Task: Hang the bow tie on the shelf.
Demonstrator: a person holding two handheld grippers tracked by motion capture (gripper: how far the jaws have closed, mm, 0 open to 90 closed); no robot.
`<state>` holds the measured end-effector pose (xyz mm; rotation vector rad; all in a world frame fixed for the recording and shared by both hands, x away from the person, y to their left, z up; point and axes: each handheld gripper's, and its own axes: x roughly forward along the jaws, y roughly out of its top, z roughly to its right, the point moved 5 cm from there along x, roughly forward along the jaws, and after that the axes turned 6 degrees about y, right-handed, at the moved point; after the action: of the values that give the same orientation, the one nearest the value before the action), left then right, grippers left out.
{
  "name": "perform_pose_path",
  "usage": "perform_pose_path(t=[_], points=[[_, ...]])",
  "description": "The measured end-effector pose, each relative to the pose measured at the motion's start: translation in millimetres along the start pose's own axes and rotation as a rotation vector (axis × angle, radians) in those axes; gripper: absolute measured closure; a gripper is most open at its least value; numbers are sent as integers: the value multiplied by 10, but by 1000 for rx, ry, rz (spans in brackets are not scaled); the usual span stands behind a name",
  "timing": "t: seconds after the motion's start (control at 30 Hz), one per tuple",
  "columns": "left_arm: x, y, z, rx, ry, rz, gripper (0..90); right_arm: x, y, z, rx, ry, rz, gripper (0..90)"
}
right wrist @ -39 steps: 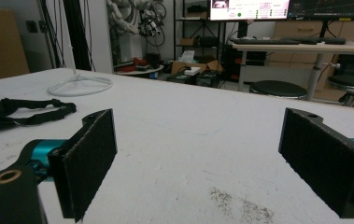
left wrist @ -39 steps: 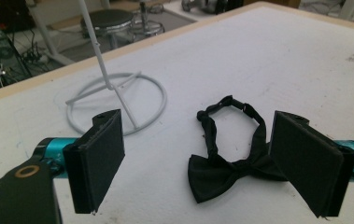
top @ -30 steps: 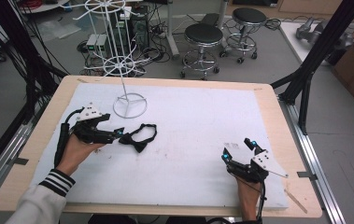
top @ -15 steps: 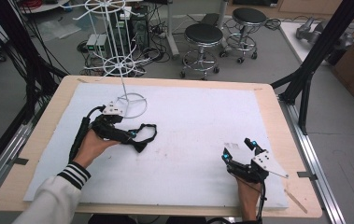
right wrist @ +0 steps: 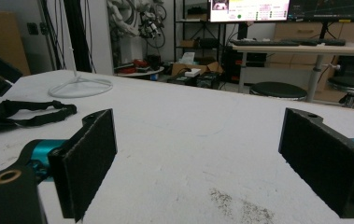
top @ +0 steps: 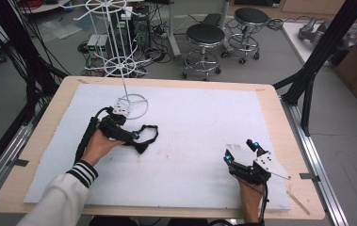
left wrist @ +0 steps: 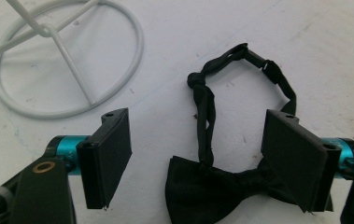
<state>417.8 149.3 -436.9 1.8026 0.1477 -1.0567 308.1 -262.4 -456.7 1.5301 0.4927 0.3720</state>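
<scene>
From above, we see the left gripper over a black bow tie lying on the white mat, near the wire stand. The right gripper rests near the mat's front right.

In the left gripper view, our jaws gape, straddling the bow.

In the right gripper view, our jaws stand wide apart, holding nothing.

A black bow tie lies flat on the white worktop just beside the round base of the white wire stand, its knotted, buckled neck strap curling away from the bow in an open loop.
</scene>
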Motion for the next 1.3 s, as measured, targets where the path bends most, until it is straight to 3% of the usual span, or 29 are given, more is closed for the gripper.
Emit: perform_pose_path(t=[0.17,0.3,0.5,0.63,1.03,1.3], points=[[63,-33,1,-10,-17,-37,363,0,0,0,-1,0,0,104],[103,-51,33,10,-18,-57,426,0,0,0,0,-1,0,105],[173,-88,75,22,-6,-112,438,0,0,1,0,0,0,105],[184,-96,92,14,-13,-136,504,1,0,2,0,0,1,105],[192,-103,128,16,-15,-168,764,2,0,3,-1,1,1,105],[206,-88,139,12,8,-192,831,2,0,2,0,1,1,105]])
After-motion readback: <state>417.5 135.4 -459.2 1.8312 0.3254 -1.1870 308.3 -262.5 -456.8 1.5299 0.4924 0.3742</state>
